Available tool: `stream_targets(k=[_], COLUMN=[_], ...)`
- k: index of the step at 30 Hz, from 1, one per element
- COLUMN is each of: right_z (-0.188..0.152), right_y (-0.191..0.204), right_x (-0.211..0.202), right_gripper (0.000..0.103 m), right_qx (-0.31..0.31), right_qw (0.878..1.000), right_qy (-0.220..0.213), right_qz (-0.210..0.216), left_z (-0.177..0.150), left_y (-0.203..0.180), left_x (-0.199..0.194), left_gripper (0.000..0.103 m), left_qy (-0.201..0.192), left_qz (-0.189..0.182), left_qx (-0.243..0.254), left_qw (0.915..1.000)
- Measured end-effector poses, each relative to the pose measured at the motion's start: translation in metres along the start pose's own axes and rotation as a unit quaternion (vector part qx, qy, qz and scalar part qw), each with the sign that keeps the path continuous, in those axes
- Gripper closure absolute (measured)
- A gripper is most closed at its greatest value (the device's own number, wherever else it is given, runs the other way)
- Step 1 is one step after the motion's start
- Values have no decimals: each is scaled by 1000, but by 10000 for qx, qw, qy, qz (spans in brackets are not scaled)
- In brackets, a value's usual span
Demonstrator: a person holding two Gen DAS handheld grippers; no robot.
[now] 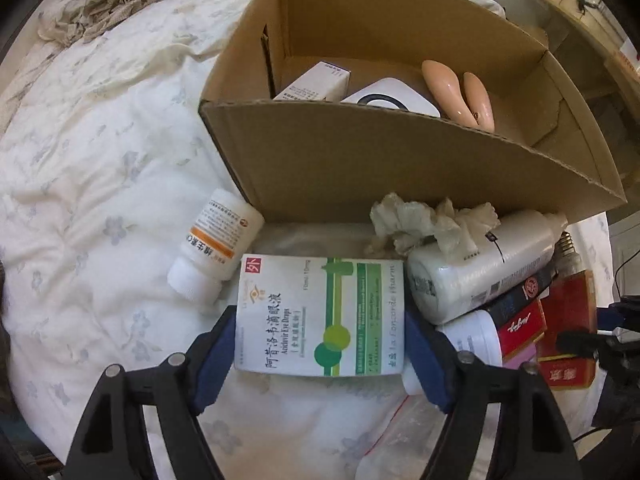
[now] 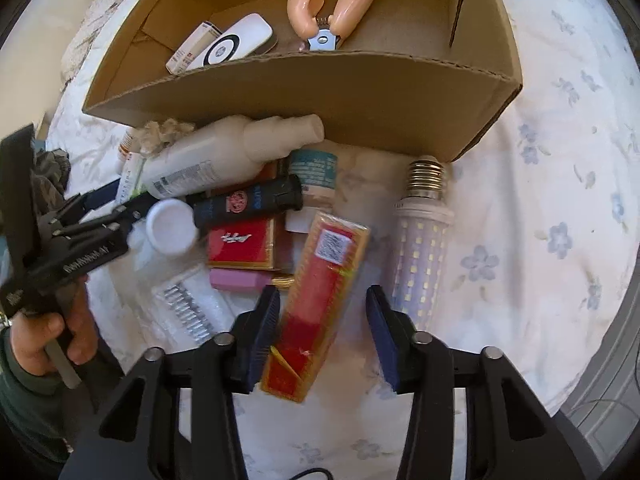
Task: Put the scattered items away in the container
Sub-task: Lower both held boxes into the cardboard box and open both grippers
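Down over the bed, your left gripper (image 1: 320, 344) points at the quilt, pads pressed on both sides of the eye drops box (image 1: 320, 316), which lies flat near the cardboard box (image 1: 360, 160).

From the right wrist, your right gripper (image 2: 320, 336) straddles the red pack (image 2: 320, 304); only one pad touches it. Its long side points toward the cardboard box.
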State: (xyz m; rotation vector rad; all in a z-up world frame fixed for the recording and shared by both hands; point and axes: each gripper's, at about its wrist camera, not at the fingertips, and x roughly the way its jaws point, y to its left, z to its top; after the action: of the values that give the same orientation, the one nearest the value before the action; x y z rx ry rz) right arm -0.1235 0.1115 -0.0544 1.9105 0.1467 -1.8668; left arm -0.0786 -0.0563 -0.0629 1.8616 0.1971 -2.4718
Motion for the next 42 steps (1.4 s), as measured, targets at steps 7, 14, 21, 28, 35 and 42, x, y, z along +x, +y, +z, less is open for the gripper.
stream_targets(k=[7, 14, 21, 28, 35, 42], right_z=[-4, 10, 62, 117, 119, 116], right_y=[-1, -4, 7, 1, 0, 8], right_x=[-26, -94, -118, -105, -68, -58], right_gripper=[79, 80, 80, 80, 80, 79], right_qx=[-192, -139, -126, -52, -259, -395], right_qw=[9990, 9892, 9715, 9734, 9831, 9853], right_qy=[-397, -1350, -2057, -2211, -1812, -1656], right_qz=[-76, 558, 1170, 596, 29, -149], left_z=[-9, 2, 39, 94, 121, 124], left_y=[2, 17, 26, -17, -49, -64], left_x=[-37, -105, -126, -108, -57, -28], left_gripper=[25, 25, 25, 25, 25, 25], left_qy=[-495, -1589, -1723, -1560, -1216, -962], left_qz=[39, 197, 167, 438, 832, 1226], left_qx=[127, -153, -382, 167, 566, 829], left_qw=[9987, 9870, 9842, 9866, 9875, 9843])
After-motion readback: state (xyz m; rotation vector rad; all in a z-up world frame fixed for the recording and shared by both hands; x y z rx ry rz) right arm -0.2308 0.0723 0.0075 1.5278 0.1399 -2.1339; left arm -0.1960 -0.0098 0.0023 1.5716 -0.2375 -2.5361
